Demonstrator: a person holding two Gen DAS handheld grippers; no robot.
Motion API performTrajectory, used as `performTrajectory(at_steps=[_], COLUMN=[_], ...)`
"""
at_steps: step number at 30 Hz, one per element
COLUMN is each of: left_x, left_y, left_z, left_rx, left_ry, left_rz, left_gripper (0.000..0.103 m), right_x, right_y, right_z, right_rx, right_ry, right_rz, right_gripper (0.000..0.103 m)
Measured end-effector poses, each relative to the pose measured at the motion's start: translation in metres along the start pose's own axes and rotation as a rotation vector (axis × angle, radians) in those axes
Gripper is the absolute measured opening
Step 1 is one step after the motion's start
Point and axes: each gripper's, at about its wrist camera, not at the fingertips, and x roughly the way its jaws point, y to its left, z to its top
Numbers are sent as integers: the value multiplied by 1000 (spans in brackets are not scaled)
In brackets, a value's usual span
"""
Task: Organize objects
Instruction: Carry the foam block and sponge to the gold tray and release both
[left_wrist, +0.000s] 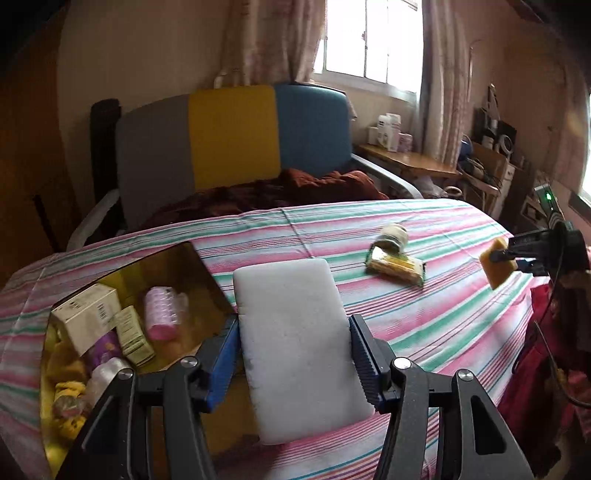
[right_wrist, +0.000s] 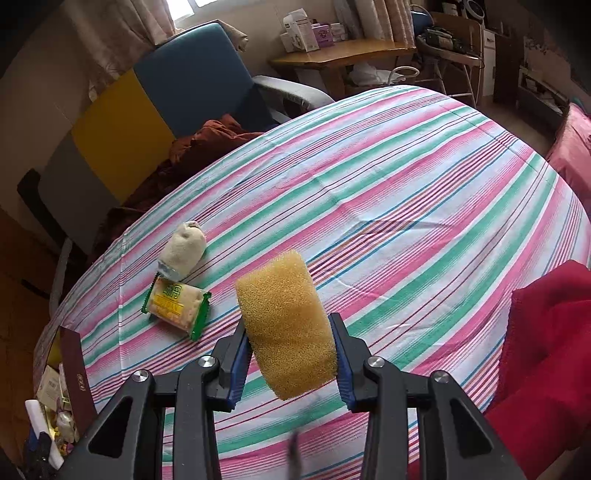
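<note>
Right now L claw (left_wrist: 293, 350) grips white foam (left_wrist: 295, 347), R claw (right_wrist: 290, 350) clamps yellow sponge (right_wrist: 286, 328) — over striped bedsheet (right_wrist: 406, 192), armchair (left_wrist: 229, 136) behind.

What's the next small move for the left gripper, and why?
Probably carry the white foam block leftward over the open box and release it there. The left gripper is shut on the block above the striped cloth, and the box beside it already holds other sorted items. The right gripper holds the yellow sponge and can likely follow.
</note>
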Motion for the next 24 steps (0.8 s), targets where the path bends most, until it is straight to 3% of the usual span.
performTrajectory(at_steps=[17, 24], left_x=[-23, -37], left_y=[58, 92], left_z=[-23, -37], left_rx=[-117, -187], left_ry=[-5, -5], left_rz=[80, 145], left_gripper=[58, 58], right_x=[0, -12], right_y=[23, 56], right_z=[-8, -15], right_rx=[-100, -240], right_ry=[16, -29], right_rz=[-79, -127], right_gripper=[39, 39])
